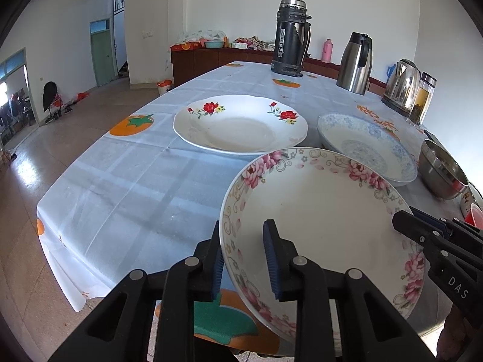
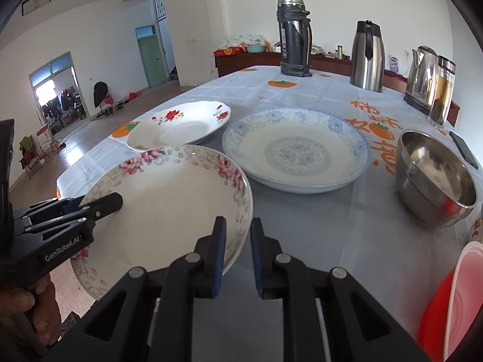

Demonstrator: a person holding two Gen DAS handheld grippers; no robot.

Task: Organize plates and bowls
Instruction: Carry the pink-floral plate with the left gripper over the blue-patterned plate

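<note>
A white plate with pink flowers [image 1: 317,211] [image 2: 169,205] is tilted at the table's near edge. My left gripper [image 1: 244,259] is shut on its left rim, one pad inside and one outside. In the right wrist view my right gripper [image 2: 238,256] is shut on the plate's right rim. Each gripper also shows in the other's view: the right gripper [image 1: 422,232] and the left gripper [image 2: 99,205]. Behind lie a white plate with red flowers [image 1: 238,129] [image 2: 181,129] and a blue-patterned plate [image 1: 362,147] [image 2: 295,150]. A steel bowl [image 1: 440,172] [image 2: 434,178] stands to the right.
The table [image 1: 120,181] has a pale cloth with orange fruit prints. At the back stand a dark flask [image 2: 294,36], a steel jug [image 2: 368,57], a kettle [image 2: 422,81] and a glass bottle [image 2: 442,93]. A phone [image 2: 463,149] and a red lidded container [image 2: 452,301] are at the right.
</note>
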